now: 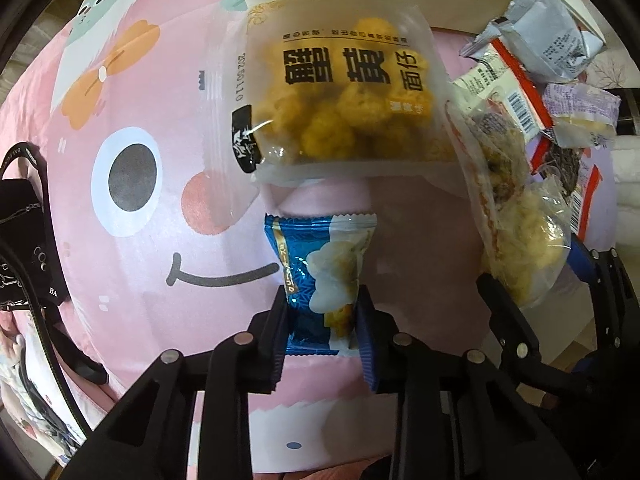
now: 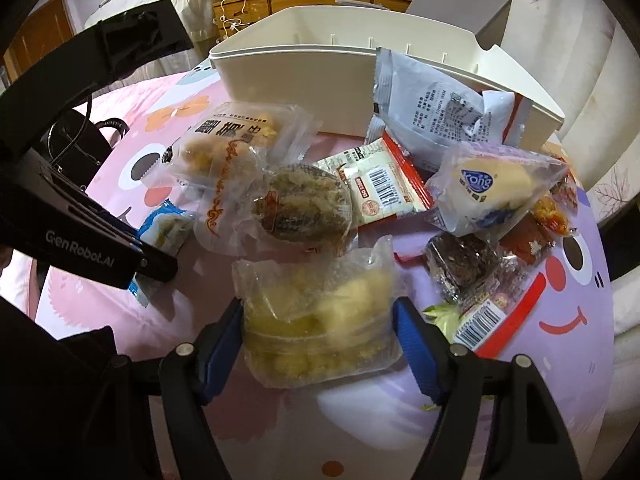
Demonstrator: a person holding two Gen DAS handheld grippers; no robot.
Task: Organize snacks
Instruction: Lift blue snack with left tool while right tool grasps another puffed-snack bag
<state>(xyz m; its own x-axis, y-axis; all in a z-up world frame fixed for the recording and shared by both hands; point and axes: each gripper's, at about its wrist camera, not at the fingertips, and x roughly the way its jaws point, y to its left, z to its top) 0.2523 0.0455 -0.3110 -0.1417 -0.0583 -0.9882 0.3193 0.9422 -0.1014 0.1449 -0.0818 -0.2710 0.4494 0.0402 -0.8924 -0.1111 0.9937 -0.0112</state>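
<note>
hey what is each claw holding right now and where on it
The left claw is shut on the blue snack packet, pinching its lower half across the width. The right claw straddles the clear bag of yellow snacks; contact is unclear.

the white bin (image 2: 320, 80) served as the landmark. in front of its near wall the snacks crowded the pink cloth (image 1: 140, 240): a grey packet (image 2: 424, 108) leaned on that wall, a red-edged barcode packet (image 2: 380, 188) and a clear bun bag (image 2: 492, 192) lay just before it, leaving no bare gap there. the bin's open top stood unblocked. farther from the bin, to the pile's left, the cloth lay bare around the blue packet (image 1: 324, 280). a black bag (image 1: 24, 232) closed off the cloth's left edge, well away from the bin.
</note>
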